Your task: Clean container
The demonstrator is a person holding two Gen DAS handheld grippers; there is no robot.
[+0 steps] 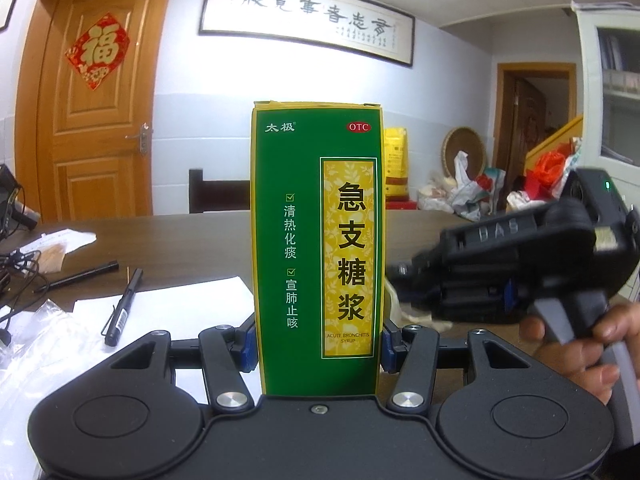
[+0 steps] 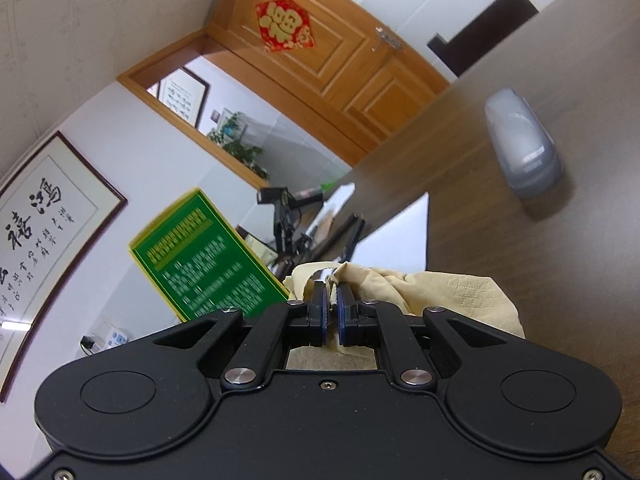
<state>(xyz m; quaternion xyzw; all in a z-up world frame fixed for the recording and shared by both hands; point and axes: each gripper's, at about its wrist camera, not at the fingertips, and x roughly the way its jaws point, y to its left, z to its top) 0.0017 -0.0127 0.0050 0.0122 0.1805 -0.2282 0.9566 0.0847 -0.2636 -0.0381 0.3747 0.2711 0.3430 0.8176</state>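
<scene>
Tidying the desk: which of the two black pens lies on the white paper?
The clip pen, nearer the left gripper, lies on the white paper. The other pen lies on bare table.

Two black pens (image 1: 120, 308) lie on the dark wooden table (image 1: 192, 248), one across a white sheet of paper (image 1: 180, 308). Behind, a wooden door (image 1: 100, 120) carries a red diamond decoration (image 1: 98, 50), with framed calligraphy (image 1: 308, 16) on the wall. A grey rounded bottle (image 2: 522, 144) stands alone on the tabletop.

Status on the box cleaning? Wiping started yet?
Done: left claw clamps the green box upright; right claw pinches the beige tissue. In hand: tissue sits beside the box's edge, contact unclear. Left: the wiping itself.
</scene>
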